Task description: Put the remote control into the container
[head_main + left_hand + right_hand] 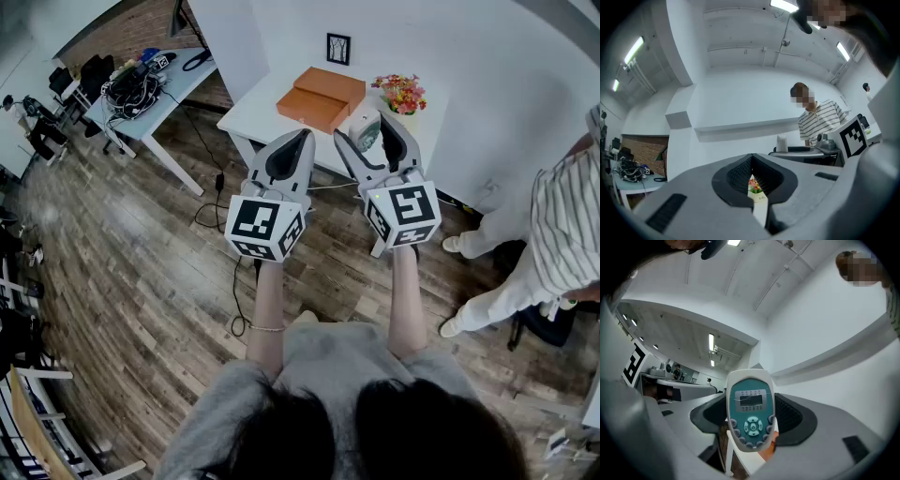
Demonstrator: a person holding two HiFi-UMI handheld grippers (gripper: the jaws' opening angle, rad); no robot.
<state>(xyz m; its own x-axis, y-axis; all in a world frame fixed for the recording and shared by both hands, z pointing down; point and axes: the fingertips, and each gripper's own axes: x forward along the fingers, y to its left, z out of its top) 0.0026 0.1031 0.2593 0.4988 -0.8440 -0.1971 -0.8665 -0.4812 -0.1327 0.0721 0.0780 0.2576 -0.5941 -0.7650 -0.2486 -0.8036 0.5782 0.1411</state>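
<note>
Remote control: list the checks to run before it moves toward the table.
1. Remote control held between the jaws of the right gripper: ok, they close on its sides.
2. Left gripper free: ok, jaws together with nothing in them.
3. Orange container in view on the white table: ok.
4. Container open to receive the remote: cannot tell from here.
5. Flower pot apart from the container: ok, it stands to the container's right.
6. Person in striped shirt out of the way: ok, standing off to the right.
</note>
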